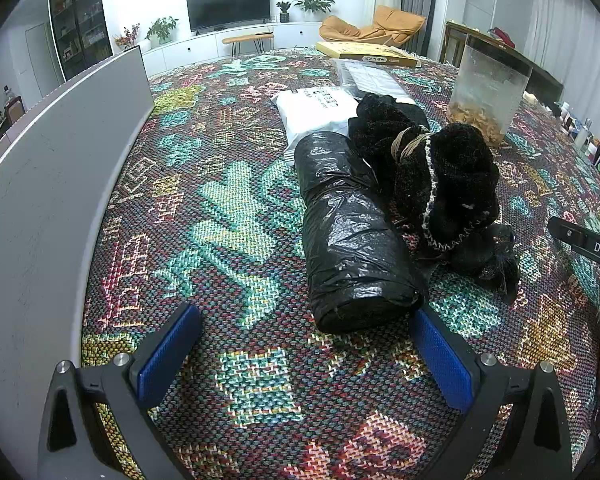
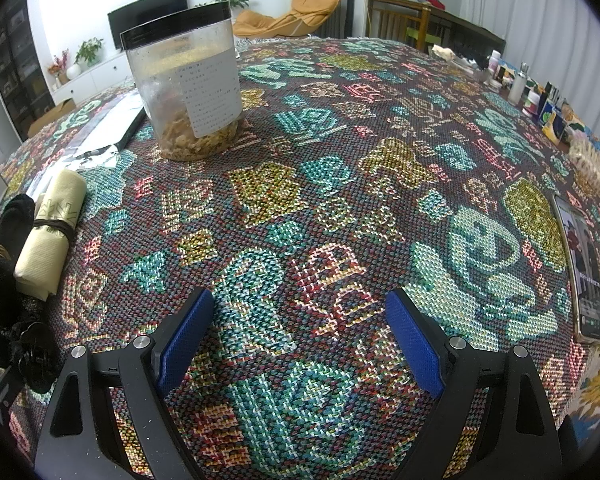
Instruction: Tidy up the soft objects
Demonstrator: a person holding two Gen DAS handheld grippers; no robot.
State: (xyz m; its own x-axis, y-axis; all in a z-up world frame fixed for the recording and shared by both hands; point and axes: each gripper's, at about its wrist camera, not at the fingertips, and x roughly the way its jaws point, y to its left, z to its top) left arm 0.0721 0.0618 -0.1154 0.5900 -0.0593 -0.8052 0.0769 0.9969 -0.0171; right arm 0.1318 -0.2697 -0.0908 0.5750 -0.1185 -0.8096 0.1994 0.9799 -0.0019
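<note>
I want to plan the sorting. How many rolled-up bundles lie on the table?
2. A black plastic roll lies just ahead of the left gripper. A cream cloth roll, tied with a dark band, lies far left of the right gripper. The black fuzzy pile may hide more.

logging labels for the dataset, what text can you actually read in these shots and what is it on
"DAS" on the black bar at the right edge, cut off by the frame.
White mailer bag: printed lines, too blurred to read.
Yellow flat box: label illegible.
Clear jar: white label, print too small.
Phone: screen text too small.
</note>
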